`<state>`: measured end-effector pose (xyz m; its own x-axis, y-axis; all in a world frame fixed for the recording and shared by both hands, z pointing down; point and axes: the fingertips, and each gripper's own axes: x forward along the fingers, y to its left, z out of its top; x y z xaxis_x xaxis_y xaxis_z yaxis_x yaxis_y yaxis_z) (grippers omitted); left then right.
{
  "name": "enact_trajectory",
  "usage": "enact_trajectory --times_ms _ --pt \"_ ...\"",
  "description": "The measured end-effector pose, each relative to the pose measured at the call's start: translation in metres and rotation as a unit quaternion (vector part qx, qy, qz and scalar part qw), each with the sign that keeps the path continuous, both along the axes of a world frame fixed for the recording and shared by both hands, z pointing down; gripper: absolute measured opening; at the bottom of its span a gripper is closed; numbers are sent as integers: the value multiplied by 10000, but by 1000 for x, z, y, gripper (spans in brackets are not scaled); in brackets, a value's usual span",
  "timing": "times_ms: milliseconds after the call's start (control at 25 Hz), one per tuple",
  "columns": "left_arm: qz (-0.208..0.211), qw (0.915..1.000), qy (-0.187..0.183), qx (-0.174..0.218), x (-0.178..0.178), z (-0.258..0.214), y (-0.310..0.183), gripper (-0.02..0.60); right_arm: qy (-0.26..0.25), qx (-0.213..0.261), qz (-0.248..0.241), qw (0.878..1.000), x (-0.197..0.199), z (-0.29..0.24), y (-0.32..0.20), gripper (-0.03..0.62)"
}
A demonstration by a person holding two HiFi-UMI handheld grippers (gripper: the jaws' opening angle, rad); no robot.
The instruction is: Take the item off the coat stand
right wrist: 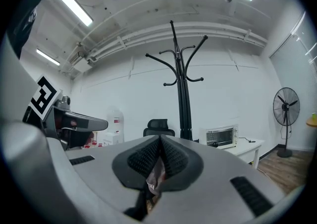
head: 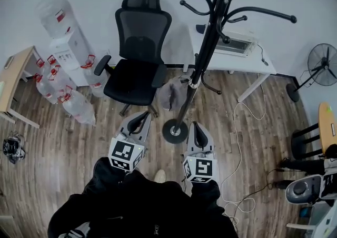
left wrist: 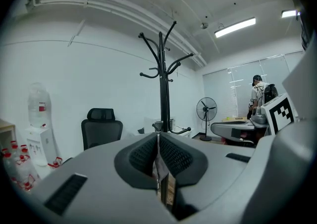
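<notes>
Left gripper shut, empty | right gripper shut, empty | grey fabric item hangs low on coat stand | risk: sideways pull snags fabric, tips stand.

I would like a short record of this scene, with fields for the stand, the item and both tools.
coat stand: upright on the wood floor, near the white desk
item: grey, hangs low on the stand
left tool: jaws shut, apart from the item
right tool: jaws shut, apart from the item
task: item not yet taken off
</notes>
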<state>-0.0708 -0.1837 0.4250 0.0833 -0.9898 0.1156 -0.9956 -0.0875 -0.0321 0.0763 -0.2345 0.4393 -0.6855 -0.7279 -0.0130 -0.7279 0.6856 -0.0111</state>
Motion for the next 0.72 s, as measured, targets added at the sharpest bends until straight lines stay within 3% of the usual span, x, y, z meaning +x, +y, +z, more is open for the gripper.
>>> enact_trajectory --times_ms 400,720 --pt "641 9979 -63 -100 -11 7 -66 32 -80 -61 645 9979 -6 2 -49 17" --pt "1446 9889 -93 -314 -30 18 -125 32 46 -200 1210 9924 -42 6 -82 17"
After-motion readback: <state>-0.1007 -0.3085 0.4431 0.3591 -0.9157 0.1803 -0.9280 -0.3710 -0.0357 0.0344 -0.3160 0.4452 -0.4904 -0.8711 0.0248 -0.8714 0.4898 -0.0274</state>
